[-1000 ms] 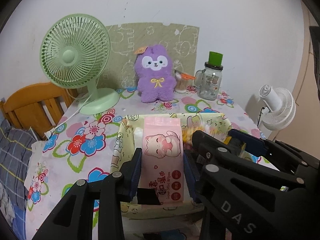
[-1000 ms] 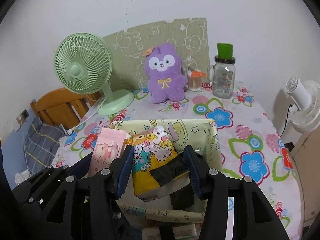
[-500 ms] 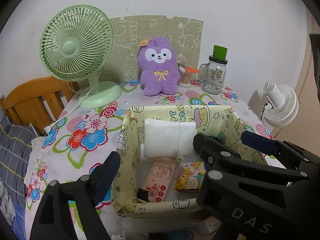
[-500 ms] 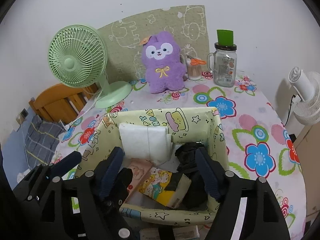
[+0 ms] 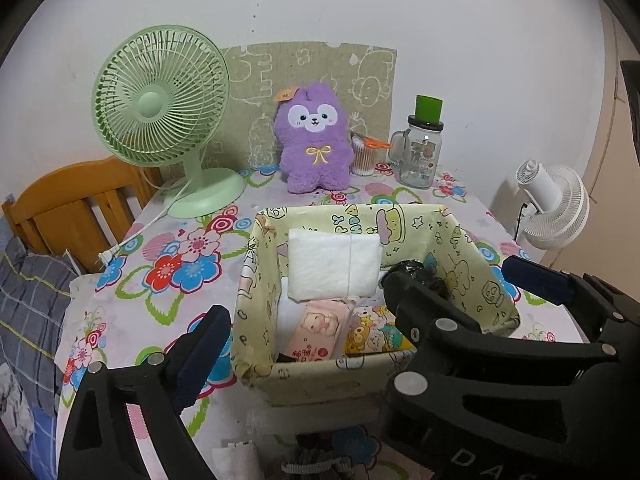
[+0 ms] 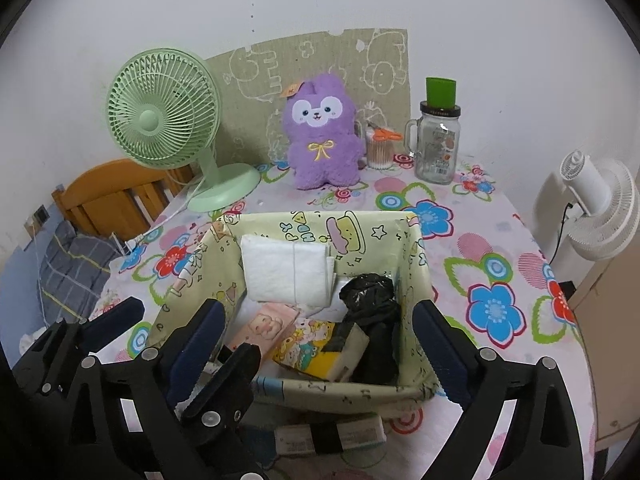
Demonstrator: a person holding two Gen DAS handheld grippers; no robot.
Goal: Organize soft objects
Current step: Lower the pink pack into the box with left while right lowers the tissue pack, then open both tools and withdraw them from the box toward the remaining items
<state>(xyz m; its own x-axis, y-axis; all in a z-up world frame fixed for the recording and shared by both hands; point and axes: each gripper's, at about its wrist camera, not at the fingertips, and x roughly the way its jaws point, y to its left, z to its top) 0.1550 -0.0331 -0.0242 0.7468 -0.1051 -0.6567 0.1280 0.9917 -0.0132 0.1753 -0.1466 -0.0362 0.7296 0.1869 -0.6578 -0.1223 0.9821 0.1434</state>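
2 grippers hover at the near edge of a yellow fabric basket (image 6: 416,264) on a floral table. The left gripper (image 5: 308,320) and right gripper (image 6: 320,336) both have jaws opening, nothing between them. Inside lie a pink wipes pack (image 6: 264,326) and a yellow tissue pack (image 6: 316,350) (side by side).

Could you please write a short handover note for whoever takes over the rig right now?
Left gripper: jaws opening, nothing between them.
Right gripper: jaws opening, nothing between them; both hover over the near end of the fabric basket.
In the basket: pink wet-wipes pack, yellow cartoon tissue pack, white folded pad against the far wall, black plastic bag.
Done: those four soft items are in the basket.
Left: the purple plush toy is not yet in; it sits upright at the back of the table, probably next.
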